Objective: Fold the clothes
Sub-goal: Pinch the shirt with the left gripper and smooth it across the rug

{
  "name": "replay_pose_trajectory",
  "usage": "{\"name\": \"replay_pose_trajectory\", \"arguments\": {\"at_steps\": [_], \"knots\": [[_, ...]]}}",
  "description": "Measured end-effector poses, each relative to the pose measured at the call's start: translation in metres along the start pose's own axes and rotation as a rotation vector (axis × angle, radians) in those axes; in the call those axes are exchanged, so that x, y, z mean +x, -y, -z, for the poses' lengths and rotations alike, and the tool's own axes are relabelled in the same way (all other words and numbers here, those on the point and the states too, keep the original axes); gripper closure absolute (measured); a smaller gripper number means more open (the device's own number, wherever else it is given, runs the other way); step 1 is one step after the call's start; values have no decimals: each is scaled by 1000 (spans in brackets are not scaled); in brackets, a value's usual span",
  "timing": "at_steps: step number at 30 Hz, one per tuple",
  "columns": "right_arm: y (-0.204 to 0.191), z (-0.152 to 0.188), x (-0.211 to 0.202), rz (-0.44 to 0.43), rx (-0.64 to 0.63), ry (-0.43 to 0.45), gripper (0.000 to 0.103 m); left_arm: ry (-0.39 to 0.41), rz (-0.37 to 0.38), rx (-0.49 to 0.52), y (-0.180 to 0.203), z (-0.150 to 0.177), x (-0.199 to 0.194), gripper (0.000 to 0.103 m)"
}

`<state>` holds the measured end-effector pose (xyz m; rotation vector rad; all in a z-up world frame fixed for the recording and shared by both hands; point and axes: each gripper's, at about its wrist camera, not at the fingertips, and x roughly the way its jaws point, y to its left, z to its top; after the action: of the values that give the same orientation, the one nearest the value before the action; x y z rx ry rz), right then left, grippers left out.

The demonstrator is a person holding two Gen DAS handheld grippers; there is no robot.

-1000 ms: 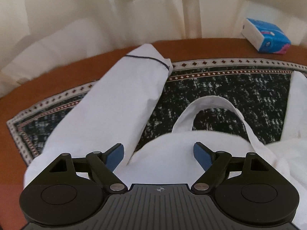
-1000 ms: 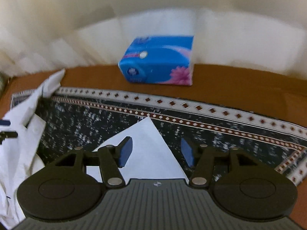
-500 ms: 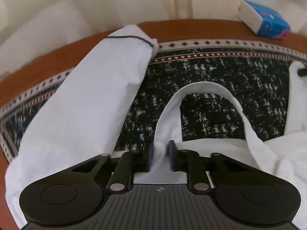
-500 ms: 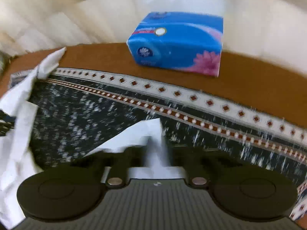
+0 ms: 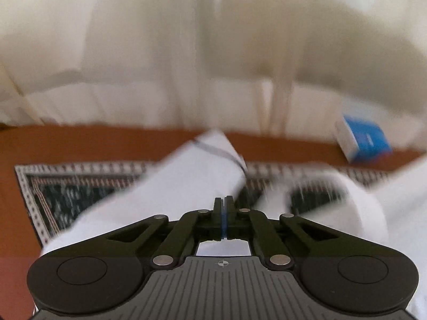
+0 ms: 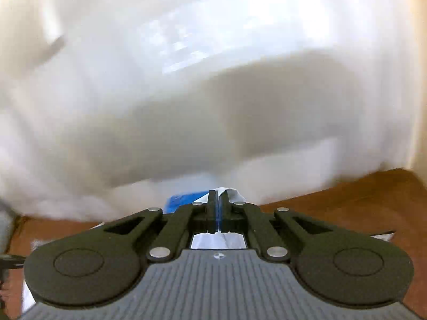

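Note:
A white shirt (image 5: 186, 184) with a dark-trimmed sleeve end lies across a black-and-white patterned mat (image 5: 66, 194), its collar loop (image 5: 360, 205) to the right. My left gripper (image 5: 223, 200) is shut on the shirt's edge beside the collar, and white cloth shows under its fingers. In the right wrist view my right gripper (image 6: 218, 193) is shut on a corner of the white shirt (image 6: 232, 193), which pokes out above the fingertips and hangs below them. Both views are blurred by motion.
The brown table (image 5: 80, 144) carries the mat. A blue tissue box (image 5: 365, 141) stands at the table's far right, and the tissue box (image 6: 184, 201) sits just behind my right fingers. Cream curtains (image 5: 160, 66) hang behind the table. Another stretch of brown table (image 6: 360, 200) shows at the right.
Both grippers went from open to shut on the white shirt. Both have since lifted and tilted up, so the curtains now fill the upper views; the right one rose more.

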<state>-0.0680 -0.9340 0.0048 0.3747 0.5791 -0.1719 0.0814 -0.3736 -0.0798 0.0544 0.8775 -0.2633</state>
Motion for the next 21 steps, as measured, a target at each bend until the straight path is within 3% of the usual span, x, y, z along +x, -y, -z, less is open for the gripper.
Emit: {"name": "replay_pose_trajectory", "arguments": {"at_steps": [4, 6, 8, 10, 12, 13, 14, 15, 19, 21], "knots": [[22, 24, 64, 133, 37, -67, 102, -87, -67, -42, 6, -2, 51, 102], [34, 45, 106, 207, 78, -179, 93, -143, -73, -31, 10, 8, 62, 79], [41, 61, 123, 267, 93, -263, 91, -180, -69, 9, 15, 21, 60, 75], [45, 66, 109, 266, 99, -243, 91, -211, -43, 78, 21, 29, 48, 68], [44, 61, 76, 235, 91, -191, 69, -203, -2, 143, 31, 35, 29, 53], [41, 60, 55, 205, 84, -163, 64, -201, 34, 177, 40, 39, 20, 45], [38, 59, 34, 178, 73, -140, 53, -201, 73, 210, 50, 44, 11, 44], [35, 62, 10, 154, 56, -125, 49, -200, 108, 242, 63, 49, 5, 43], [29, 95, -54, 109, 56, -143, 48, -214, 260, 387, 122, 80, -18, 33], [34, 129, -78, 105, 107, -202, 48, -215, 333, 466, 153, 97, -28, 29]]}}
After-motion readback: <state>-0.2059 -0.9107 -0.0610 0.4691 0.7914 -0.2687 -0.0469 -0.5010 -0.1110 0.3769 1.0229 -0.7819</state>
